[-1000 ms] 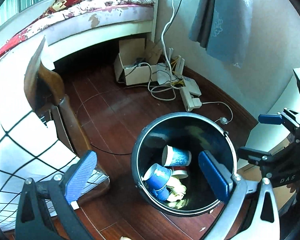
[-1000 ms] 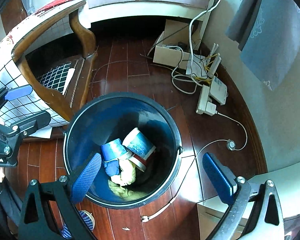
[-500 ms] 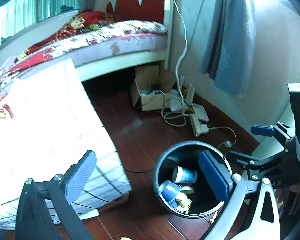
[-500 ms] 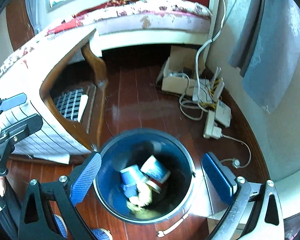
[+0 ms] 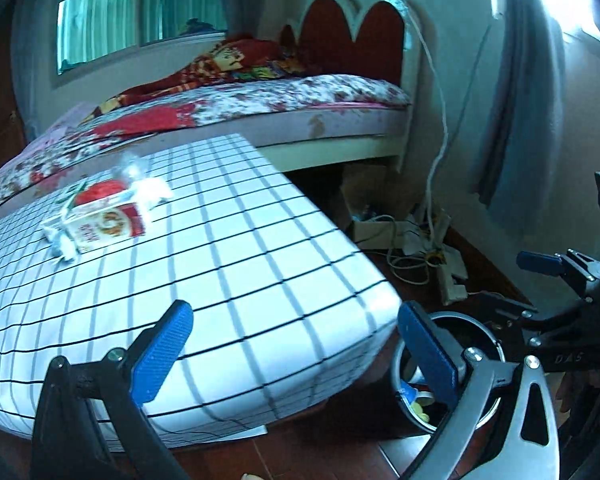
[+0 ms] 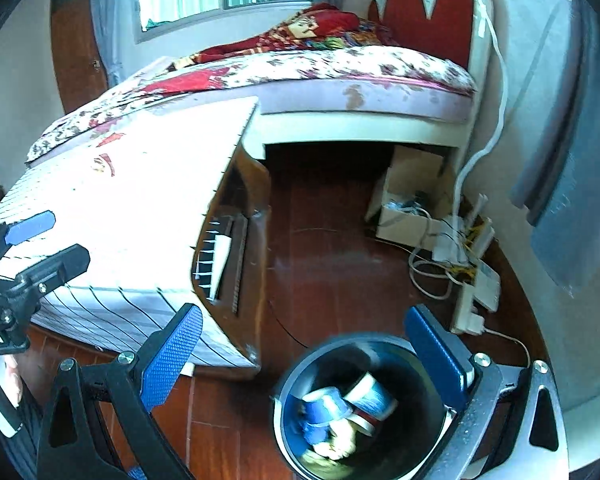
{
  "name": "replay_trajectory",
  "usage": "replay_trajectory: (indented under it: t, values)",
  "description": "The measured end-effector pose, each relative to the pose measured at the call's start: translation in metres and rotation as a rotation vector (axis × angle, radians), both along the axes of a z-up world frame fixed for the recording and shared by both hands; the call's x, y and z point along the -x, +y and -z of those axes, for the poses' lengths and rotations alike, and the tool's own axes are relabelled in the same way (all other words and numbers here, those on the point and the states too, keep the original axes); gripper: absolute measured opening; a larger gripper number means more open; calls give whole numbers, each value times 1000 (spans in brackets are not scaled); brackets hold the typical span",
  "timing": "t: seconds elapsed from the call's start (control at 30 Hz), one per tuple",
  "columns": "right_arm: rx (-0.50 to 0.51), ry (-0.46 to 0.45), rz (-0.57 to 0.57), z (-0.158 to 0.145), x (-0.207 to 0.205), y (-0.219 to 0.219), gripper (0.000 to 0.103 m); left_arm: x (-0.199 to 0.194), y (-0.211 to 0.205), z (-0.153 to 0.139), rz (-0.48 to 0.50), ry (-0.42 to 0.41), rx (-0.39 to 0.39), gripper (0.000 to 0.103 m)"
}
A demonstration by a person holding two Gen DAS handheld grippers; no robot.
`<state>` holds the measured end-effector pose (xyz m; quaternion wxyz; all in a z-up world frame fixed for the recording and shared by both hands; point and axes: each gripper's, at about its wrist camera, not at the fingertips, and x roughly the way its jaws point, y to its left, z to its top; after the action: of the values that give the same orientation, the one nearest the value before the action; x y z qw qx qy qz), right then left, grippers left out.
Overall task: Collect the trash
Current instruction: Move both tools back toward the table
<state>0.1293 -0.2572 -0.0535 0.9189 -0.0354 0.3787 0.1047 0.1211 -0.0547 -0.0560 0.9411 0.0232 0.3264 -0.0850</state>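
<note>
A round dark trash bin (image 6: 292, 416) stands on the wooden floor beside the table; it holds blue paper cups (image 6: 370, 398) and yellowish scraps. The bin also shows low right in the left wrist view (image 5: 486, 330). A red-and-white snack wrapper (image 5: 100, 222) lies on the far left of the checked tablecloth (image 5: 240, 280). My left gripper (image 5: 296, 354) is open and empty, above the table's near edge. My right gripper (image 6: 304, 354) is open and empty, above the bin and floor. Each gripper shows at the edge of the other's view.
A bed (image 6: 340, 76) with a red headboard stands behind the table. A cardboard box (image 6: 410, 208), white cables and power strips (image 6: 476, 292) lie on the floor by the wall. A grey curtain (image 5: 528, 120) hangs at right. A wooden table leg (image 6: 244, 240) is near the bin.
Both grippers have risen and tilted up from over the bin. The tabletop and the wrapper have come into the left view. The bin now sits low in both views.
</note>
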Motion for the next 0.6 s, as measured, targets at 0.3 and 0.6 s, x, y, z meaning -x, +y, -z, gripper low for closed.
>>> replay_trajectory:
  t: [0.3, 0.6]
  values:
    - [-5, -66, -108, -18, -22, 96, 102, 1, 93, -4, -170, -4, -2, 102]
    - [46, -58, -224, -14, -68, 204, 102, 5, 194, -10, -356, -2, 2, 102]
